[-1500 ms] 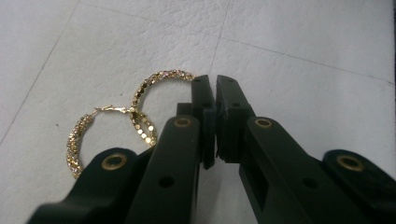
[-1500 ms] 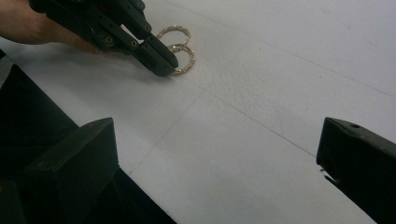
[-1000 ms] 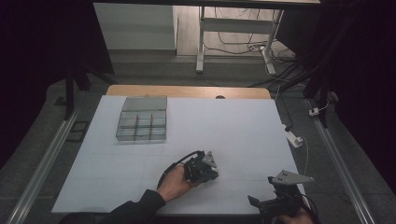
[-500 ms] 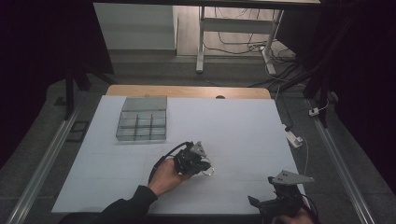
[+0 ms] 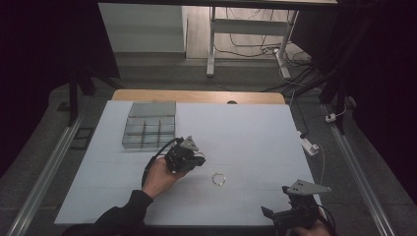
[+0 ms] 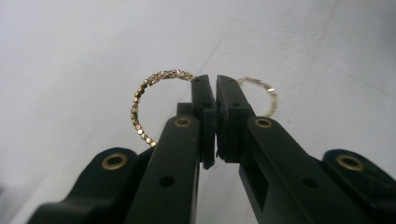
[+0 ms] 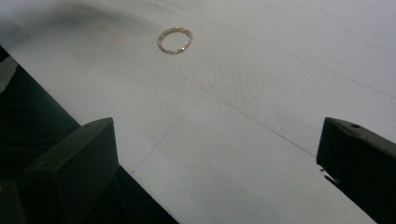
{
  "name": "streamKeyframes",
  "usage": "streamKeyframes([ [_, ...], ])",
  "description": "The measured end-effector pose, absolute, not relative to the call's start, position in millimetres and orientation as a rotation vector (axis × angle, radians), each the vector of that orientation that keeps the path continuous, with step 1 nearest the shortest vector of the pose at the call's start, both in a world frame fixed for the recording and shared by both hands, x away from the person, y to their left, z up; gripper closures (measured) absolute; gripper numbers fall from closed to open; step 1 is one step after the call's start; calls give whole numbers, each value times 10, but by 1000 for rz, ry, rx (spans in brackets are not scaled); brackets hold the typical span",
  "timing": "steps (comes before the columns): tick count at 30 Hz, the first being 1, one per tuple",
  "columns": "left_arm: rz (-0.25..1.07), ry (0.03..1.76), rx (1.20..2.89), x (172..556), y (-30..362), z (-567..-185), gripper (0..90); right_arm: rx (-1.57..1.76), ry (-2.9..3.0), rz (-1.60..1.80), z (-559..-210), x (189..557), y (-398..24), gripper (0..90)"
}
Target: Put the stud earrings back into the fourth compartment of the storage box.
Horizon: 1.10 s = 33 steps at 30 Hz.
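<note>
We see the left tool [image 5: 194, 158] held above the white surface [image 5: 255, 132], in the person's left hand [image 5: 160, 177]. In the left gripper view its two black jaws are pressed together, and between them they pinch a gold bracelet [image 6: 140, 105] made of small shiny beads. The bracelet stands out past the jaw tips as a ring: one arc of it curves to the left of the jaws, and a paler arc shows to the right of them, behind the tips. It hangs free of the surface.

A second gold bracelet [image 5: 218, 179] lies flat on the surface. From the high view it is just to the right of the left tool and a little nearer to the person, apart from it. In the right gripper view we see it ahead of the right tool, well beyond the jaws and closer to the left jaw than to the right one.

The right tool [image 5: 275, 216] is at the near edge of the surface, with its grey three-cornered plate on top. Its jaws are spread wide, one at each side of its own view, and there is nothing between them except the bare surface.

A grey tray [image 5: 150, 110] with several compartments stands beyond the left tool, toward the far left part of the surface. We cannot tell what the compartments contain.
</note>
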<state>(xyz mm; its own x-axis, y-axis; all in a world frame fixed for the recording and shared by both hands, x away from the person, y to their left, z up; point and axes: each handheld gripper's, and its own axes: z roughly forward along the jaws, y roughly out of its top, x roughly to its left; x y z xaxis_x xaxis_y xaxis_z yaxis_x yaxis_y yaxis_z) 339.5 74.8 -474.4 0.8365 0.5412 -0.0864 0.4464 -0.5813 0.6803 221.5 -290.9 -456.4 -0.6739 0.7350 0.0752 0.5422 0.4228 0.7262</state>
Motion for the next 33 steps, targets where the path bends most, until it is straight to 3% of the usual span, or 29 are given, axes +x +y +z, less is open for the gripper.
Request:
streamKeyframes([
  [33, 325, 1110, 2095, 3703, 2015, -4624, 865, 1112, 2425, 1099, -4563, 2214, -2909, 0],
])
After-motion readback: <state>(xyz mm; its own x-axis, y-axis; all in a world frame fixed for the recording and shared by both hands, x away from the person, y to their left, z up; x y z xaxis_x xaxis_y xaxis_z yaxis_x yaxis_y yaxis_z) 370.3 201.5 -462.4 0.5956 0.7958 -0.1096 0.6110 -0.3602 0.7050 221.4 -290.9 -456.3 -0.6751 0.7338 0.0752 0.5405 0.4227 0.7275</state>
